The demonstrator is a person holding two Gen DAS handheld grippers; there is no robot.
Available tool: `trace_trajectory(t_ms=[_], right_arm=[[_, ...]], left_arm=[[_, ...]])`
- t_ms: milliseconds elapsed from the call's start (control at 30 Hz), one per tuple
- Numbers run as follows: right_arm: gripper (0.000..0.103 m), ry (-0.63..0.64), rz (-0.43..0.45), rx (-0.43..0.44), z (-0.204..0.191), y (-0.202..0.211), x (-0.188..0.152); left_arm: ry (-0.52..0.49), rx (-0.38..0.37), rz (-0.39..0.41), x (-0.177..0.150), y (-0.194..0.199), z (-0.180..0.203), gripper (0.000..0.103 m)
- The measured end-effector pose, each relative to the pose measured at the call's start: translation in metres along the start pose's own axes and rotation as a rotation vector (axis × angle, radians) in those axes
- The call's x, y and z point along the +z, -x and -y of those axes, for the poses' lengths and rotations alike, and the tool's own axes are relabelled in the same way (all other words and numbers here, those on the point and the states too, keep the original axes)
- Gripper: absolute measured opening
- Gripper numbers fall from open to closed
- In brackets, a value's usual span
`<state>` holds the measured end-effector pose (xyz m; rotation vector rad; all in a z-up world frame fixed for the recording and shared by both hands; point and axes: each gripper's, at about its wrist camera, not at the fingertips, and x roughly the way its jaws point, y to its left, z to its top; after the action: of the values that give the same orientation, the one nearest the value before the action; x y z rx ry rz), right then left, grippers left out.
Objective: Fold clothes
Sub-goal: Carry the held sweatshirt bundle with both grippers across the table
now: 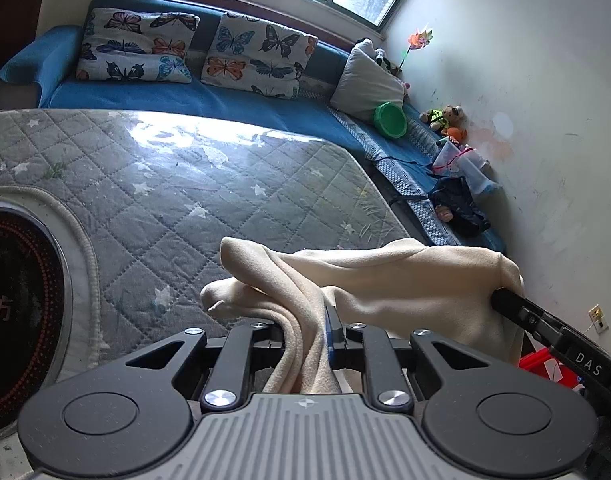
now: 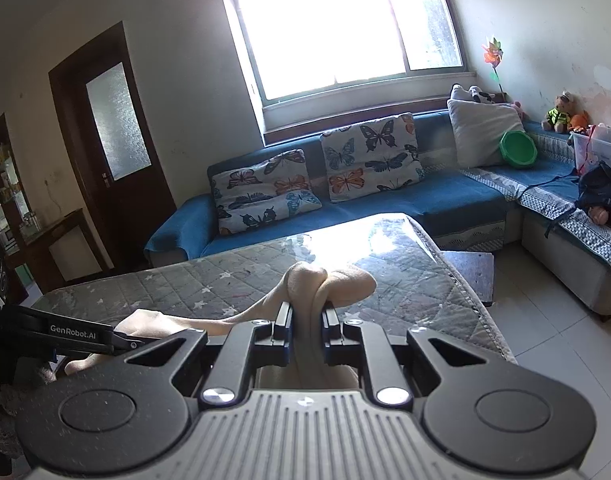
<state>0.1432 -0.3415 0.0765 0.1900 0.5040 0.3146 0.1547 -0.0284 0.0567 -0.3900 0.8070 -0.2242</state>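
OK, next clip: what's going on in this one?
A person is folding a cream garment using two handheld tools. The left tool is shut on one bunched part of the cloth, and the right tool is shut on another, so the garment stretches between them above the quilted grey table cover. No fold is laid flat yet. A blue sofa sits behind.

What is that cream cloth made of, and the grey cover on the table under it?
The cream cloth, pinched by the left tool and the right tool, looks like soft matte fleece or brushed knit: it bunches in thick rounded folds without sheen. The grey cover seems quilted fabric with stitched diamonds and stars, possibly under clear plastic, given the strong glare.
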Motion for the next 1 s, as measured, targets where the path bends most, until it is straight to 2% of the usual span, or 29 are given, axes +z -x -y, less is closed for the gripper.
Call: trace_trajectory(t_ms=[500, 800, 1000], right_arm=[[0.013, -0.037, -0.055, -0.027, 0.022, -0.020, -0.019], [0.013, -0.051, -0.140, -0.043, 0.033, -0.038, -0.039], [0.014, -0.070, -0.182, -0.072, 0.043, -0.048, -0.052]], left_arm=[[-0.002, 0.019, -0.036, -0.007, -0.016, -0.008, 0.018], [0.027, 0.031, -0.111, -0.021, -0.031, -0.021, 0.018], [0.040, 0.056, -0.148, -0.031, -0.037, -0.034, 0.026]])
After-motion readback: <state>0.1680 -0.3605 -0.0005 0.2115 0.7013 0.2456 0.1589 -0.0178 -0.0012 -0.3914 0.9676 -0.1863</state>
